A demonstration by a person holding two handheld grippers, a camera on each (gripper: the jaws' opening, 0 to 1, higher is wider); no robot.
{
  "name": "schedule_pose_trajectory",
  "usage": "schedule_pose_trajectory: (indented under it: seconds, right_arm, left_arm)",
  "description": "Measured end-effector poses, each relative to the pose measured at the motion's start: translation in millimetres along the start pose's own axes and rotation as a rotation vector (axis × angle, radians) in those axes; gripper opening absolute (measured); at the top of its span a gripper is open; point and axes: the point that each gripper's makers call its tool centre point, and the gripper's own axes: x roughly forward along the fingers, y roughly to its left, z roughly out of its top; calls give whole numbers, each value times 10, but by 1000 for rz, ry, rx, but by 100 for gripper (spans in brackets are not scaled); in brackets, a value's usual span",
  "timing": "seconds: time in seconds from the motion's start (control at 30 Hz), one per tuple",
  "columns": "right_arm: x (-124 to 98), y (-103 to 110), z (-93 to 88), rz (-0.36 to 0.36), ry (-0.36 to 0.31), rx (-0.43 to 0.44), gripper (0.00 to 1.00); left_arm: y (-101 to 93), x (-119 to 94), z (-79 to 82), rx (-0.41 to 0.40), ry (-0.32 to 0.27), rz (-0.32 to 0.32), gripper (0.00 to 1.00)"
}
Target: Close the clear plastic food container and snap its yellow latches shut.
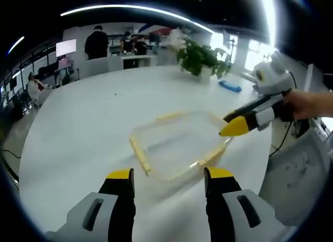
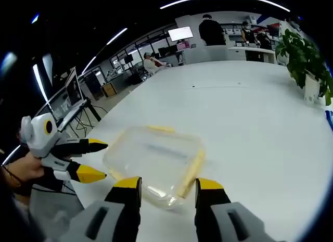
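The container [image 1: 179, 144] lies flat on the white worktop [image 1: 93, 122], near its edge, with its lid seemingly already down on the base: in both views it reads as one shallow clear slab with yellow latches along its sides. So the closing part looks done, though the clear plastic makes it hard to be sure the lid is seated all round.

What is left, by my reading, is the latches. One long latch [image 2: 191, 166] on the side near the right gripper [image 2: 167, 183] seems to stand slightly out from the rim instead of lying tight against it; another latch [image 1: 139, 154] runs along the side near the left gripper [image 1: 169, 174]. Whether any latch is snapped cannot be told from these views.

Both grippers hover just short of the container from opposite sides, jaws apart and holding nothing. In the left gripper view the right gripper's yellow tips sit over the container's far corner; whether they touch it is unclear. A potted plant [image 1: 202, 60] and a small blue object [image 1: 229, 86] stand well apart, further along the worktop.
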Motion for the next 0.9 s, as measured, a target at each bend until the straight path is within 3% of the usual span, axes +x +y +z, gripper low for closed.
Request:
schedule_pose_trajectory:
  seconds: [0.27, 0.63, 0.9]
  right_arm:
    - [166, 43, 121, 44, 14, -39, 38]
    - [434, -5, 360, 80, 19, -58, 38]
    - [603, -108, 574, 60, 13, -77, 38]
  left_arm:
    - [88, 110, -6, 47, 39, 16, 54]
    - [362, 246, 44, 10, 54, 83, 54]
    - [548, 429, 133, -2, 56, 95, 53]
